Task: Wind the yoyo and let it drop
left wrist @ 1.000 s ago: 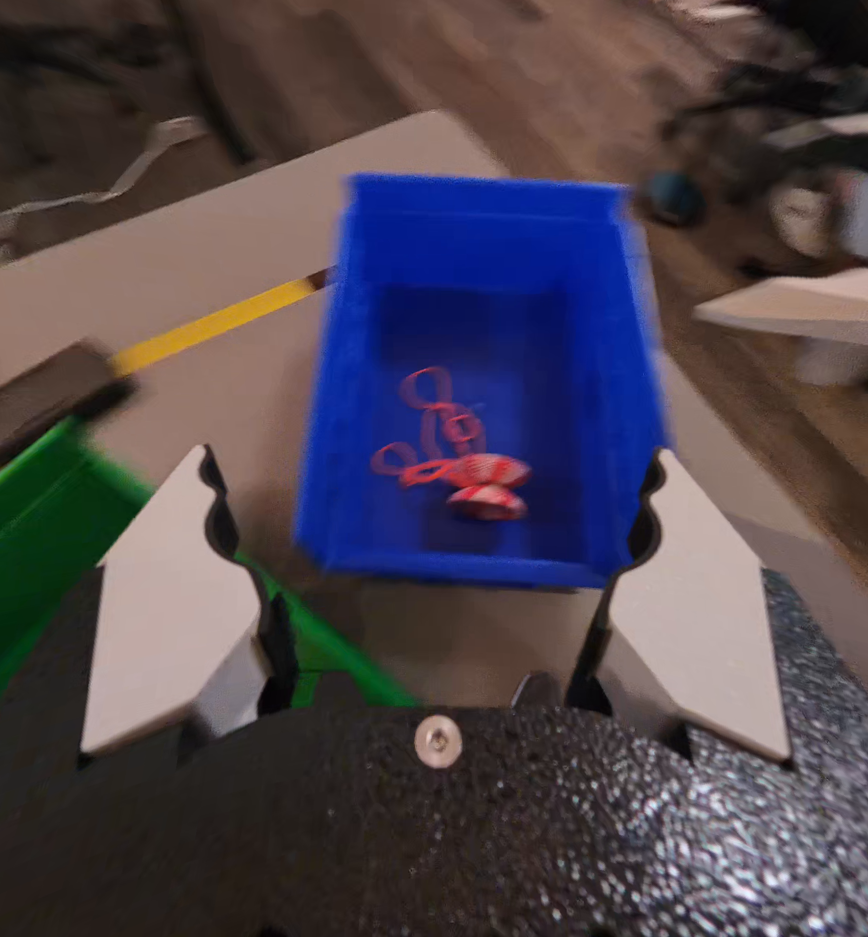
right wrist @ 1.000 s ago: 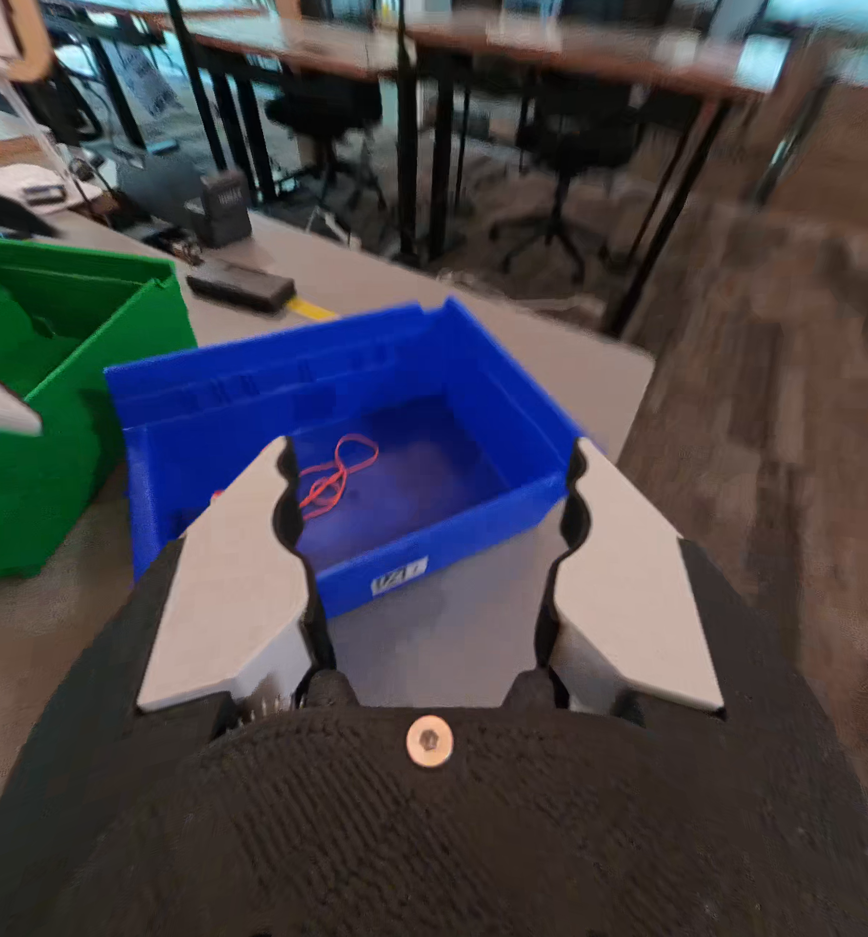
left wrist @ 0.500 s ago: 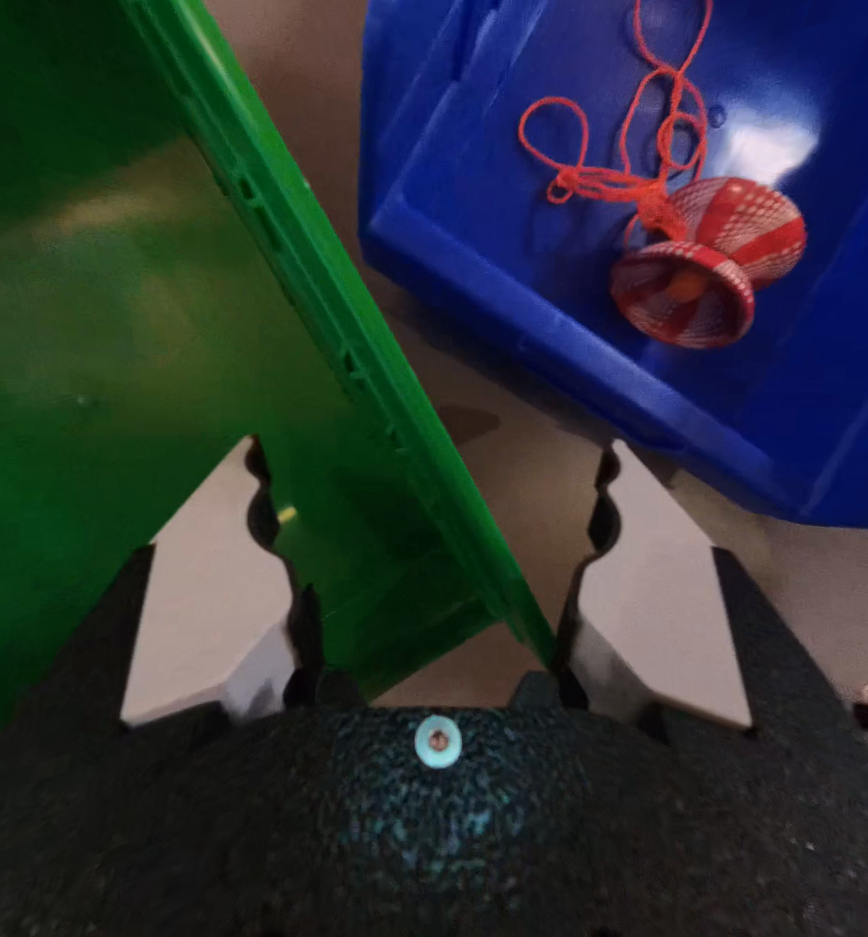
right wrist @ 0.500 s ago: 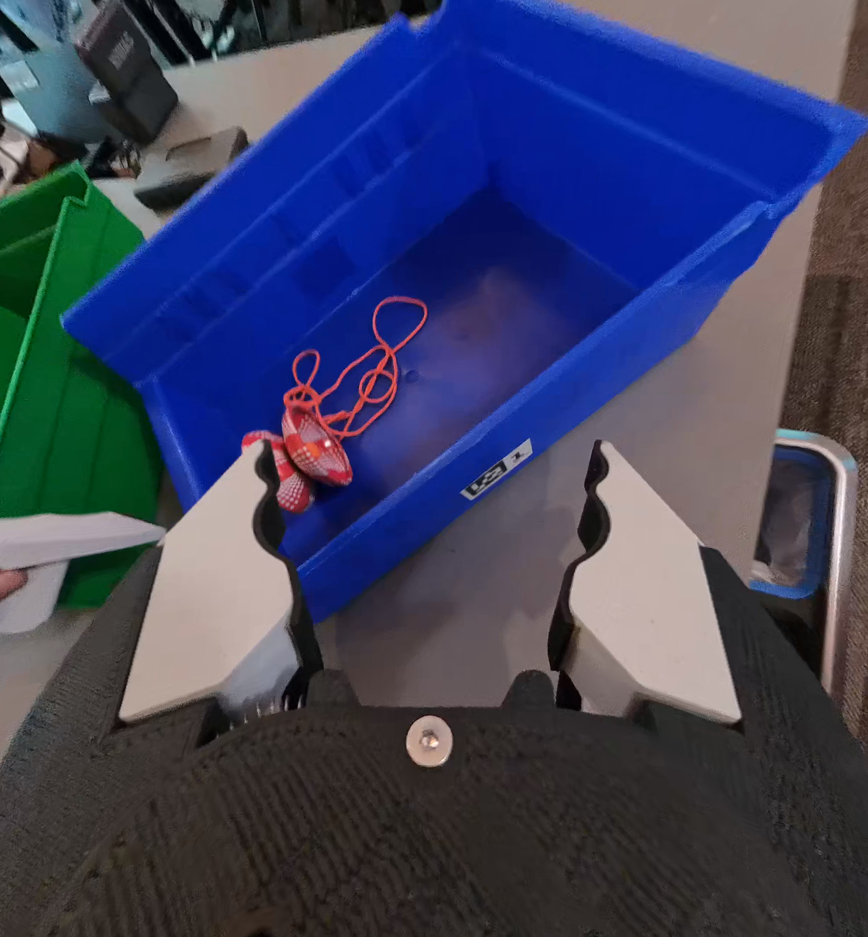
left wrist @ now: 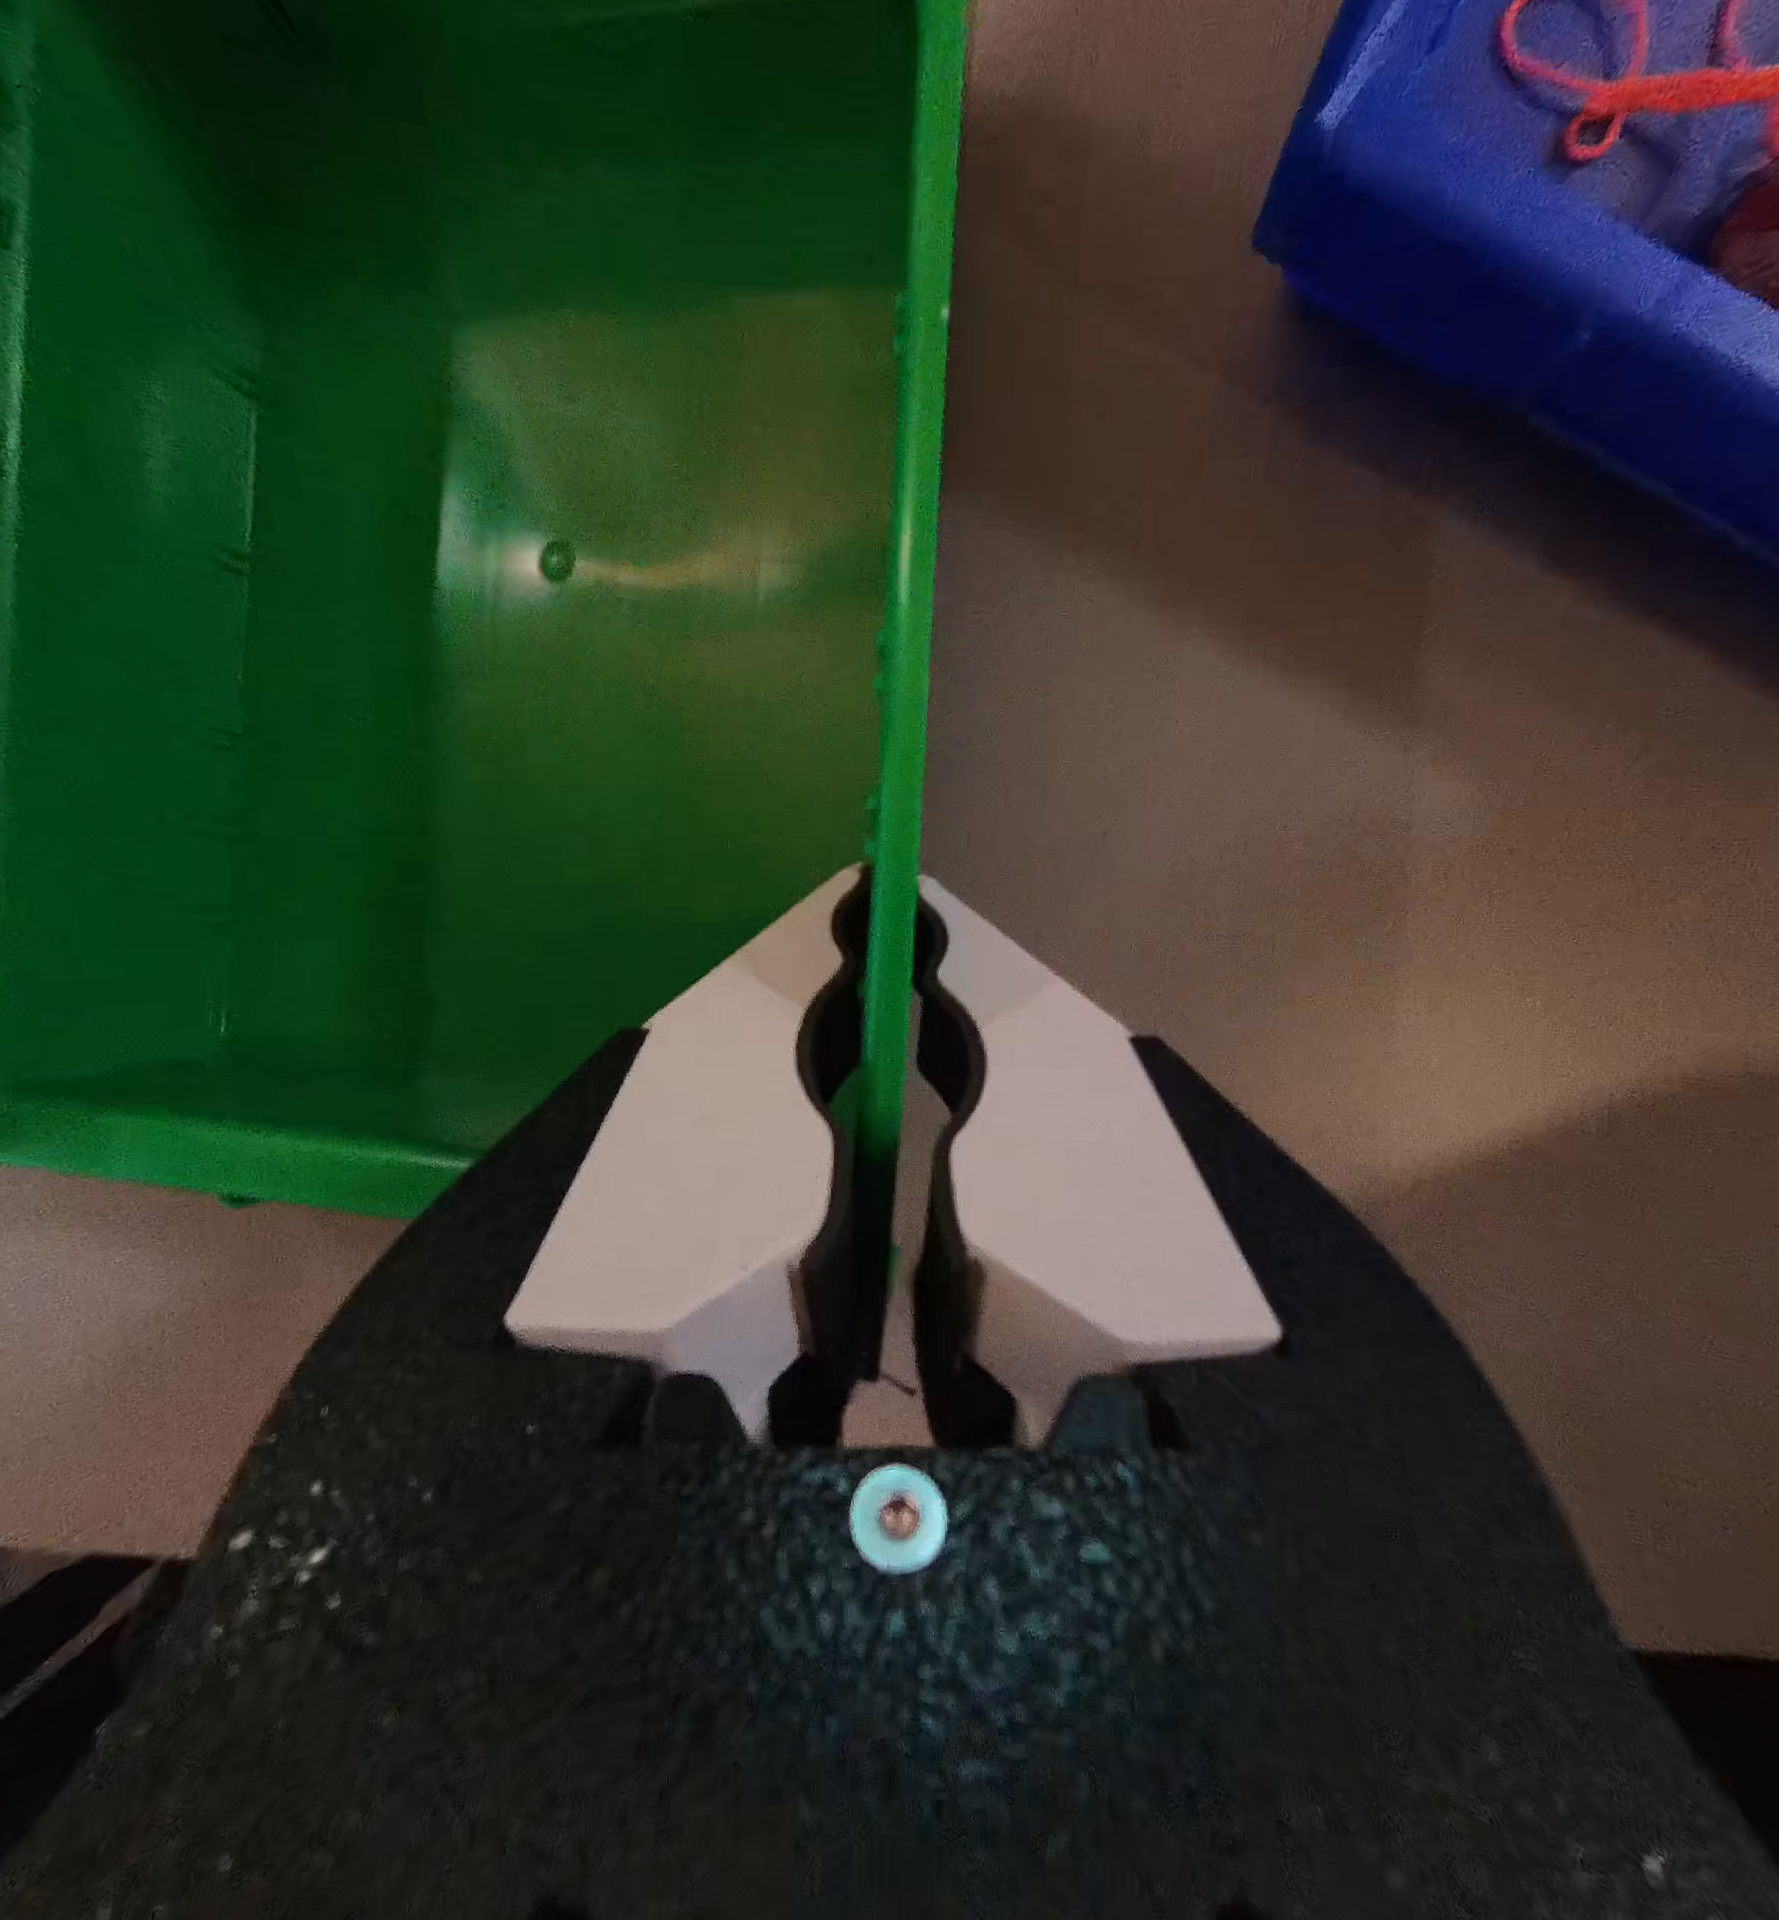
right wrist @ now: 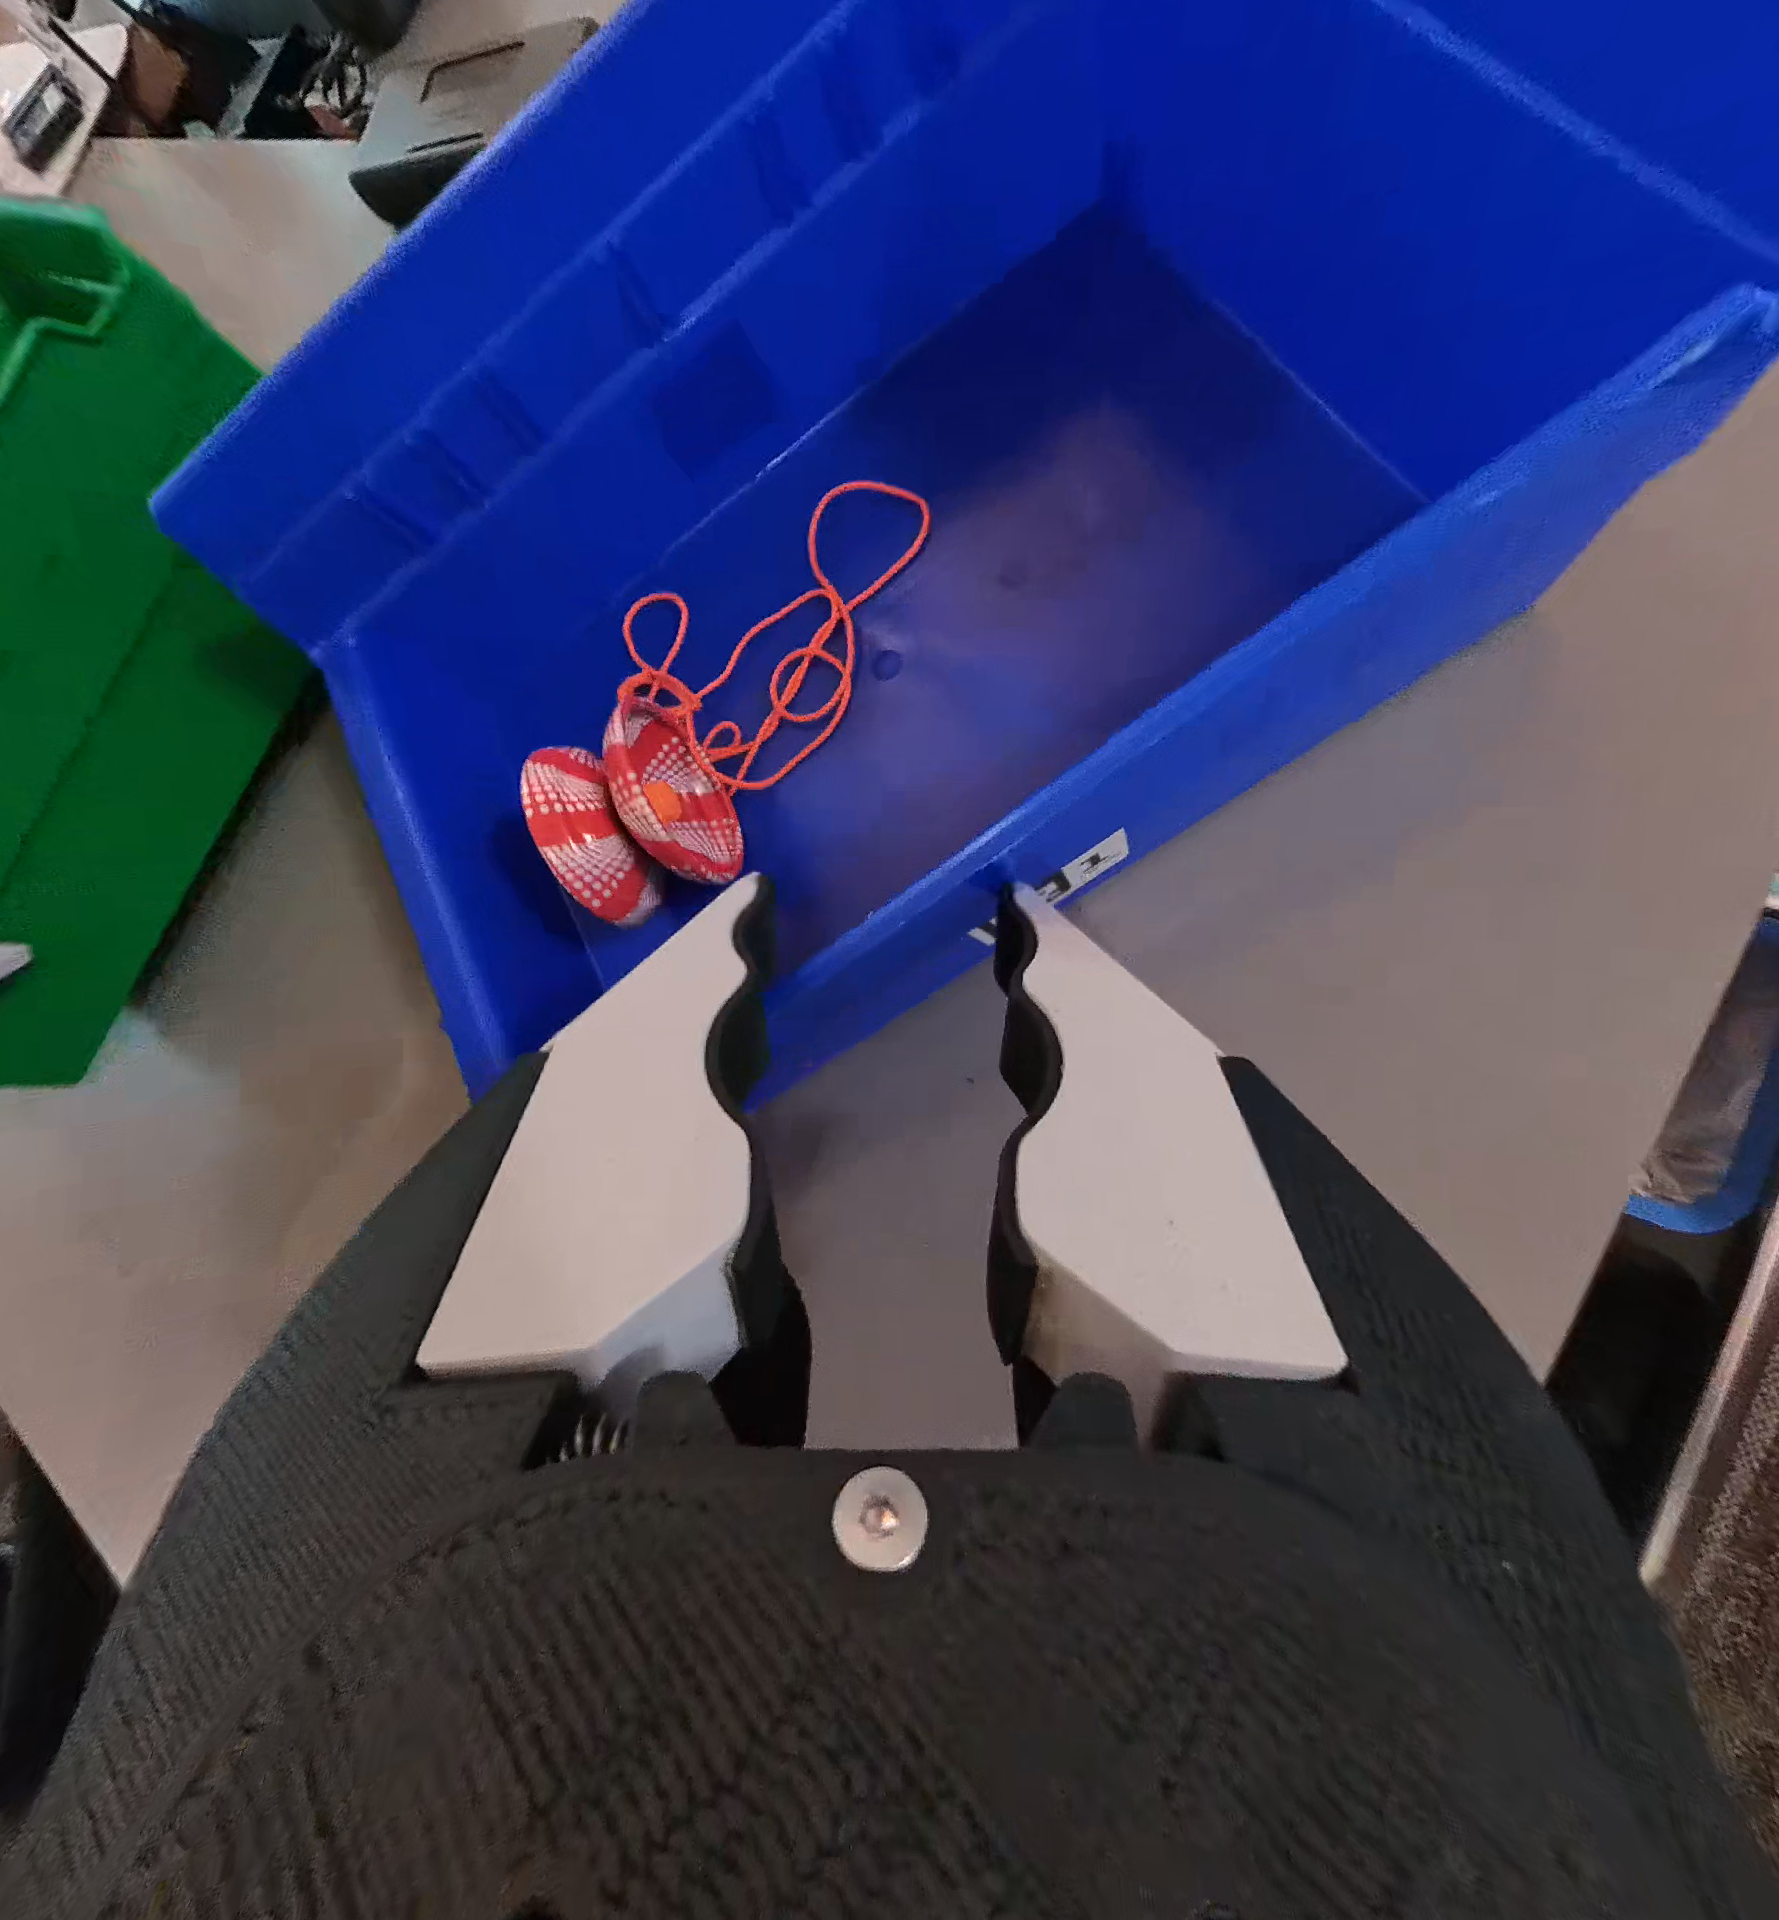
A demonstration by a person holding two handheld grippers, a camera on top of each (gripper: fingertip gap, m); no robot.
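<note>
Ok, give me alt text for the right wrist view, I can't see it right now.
The right claw, open, hovers at the near wall of a blue bin holding a red-and-white yoyo with its orange string unwound in loose loops. A green bin sits left.

A small white label (right wrist: pixel 1082 871) sits on the blue bin's (right wrist: pixel 1280 727) front wall.
</note>
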